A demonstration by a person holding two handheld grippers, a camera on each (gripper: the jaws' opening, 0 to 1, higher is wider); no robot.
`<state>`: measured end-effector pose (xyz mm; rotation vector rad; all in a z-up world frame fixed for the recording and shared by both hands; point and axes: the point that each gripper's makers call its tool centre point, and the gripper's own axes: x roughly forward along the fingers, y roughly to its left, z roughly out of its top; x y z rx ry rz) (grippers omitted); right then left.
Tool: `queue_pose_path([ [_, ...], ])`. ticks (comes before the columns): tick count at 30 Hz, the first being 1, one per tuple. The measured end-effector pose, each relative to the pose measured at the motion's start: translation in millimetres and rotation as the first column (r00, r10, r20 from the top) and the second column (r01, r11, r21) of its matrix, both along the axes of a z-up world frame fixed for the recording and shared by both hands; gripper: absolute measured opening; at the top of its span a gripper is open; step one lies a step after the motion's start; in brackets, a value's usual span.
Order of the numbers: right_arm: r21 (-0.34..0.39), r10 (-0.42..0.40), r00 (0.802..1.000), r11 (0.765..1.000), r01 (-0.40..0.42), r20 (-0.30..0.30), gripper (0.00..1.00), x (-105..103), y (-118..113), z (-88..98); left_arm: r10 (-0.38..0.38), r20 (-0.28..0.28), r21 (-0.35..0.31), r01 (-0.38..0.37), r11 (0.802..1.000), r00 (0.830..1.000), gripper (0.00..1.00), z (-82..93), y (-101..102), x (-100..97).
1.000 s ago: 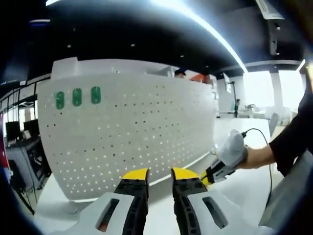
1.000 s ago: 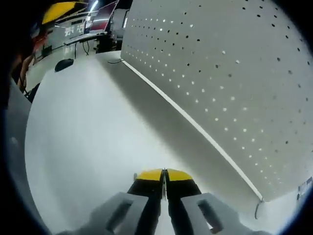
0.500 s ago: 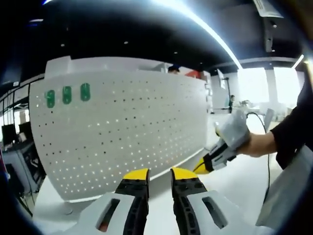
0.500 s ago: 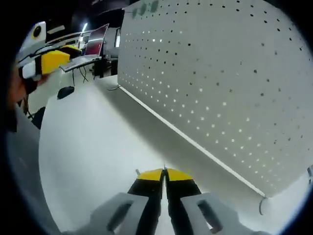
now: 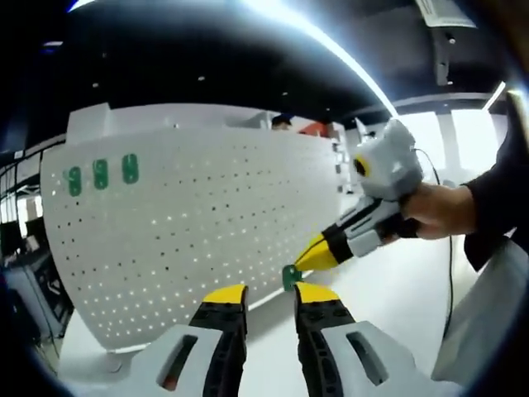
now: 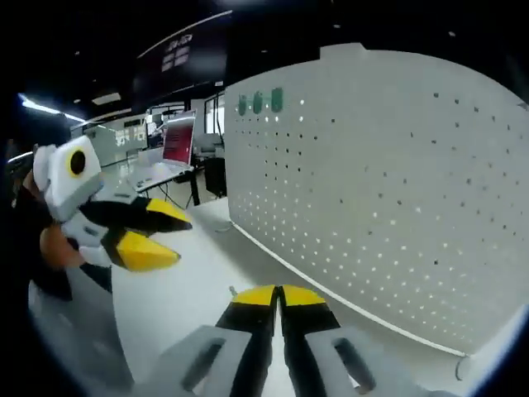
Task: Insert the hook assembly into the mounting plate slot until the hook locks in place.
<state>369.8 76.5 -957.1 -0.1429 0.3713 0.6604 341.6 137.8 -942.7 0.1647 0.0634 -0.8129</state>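
The right tongs (image 5: 307, 258) pinched a small green hook (image 5: 290, 276) in the air in front of the white pegboard (image 5: 190, 223), above the tabletop (image 5: 388, 298). The left tongs (image 5: 266, 295) hung spread and empty nearby. Three green hooks (image 5: 101, 173) sat in the pegboard's upper left corner.

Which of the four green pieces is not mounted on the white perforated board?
The small green piece at the right gripper's tip; the other three green pieces sit in a row on the white perforated board.
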Motion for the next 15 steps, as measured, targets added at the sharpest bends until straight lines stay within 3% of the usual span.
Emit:
queue_pose_path([
  [7, 0.096, 0.050, 0.999, 0.994, -0.049, -0.008, 0.00, -16.4, 22.9, 21.5, -0.016, 0.020, 0.023, 0.015, 1.000, 1.000, 0.22, 0.8, -4.8, -3.6],
  [15, 0.129, 0.084, 0.996, 0.988, -0.081, -0.024, 0.00, -25.9, 37.2, 25.3, -0.012, 0.051, 0.024, 0.011, 1.000, 0.999, 0.15, 6.4, -3.9, -4.6],
])
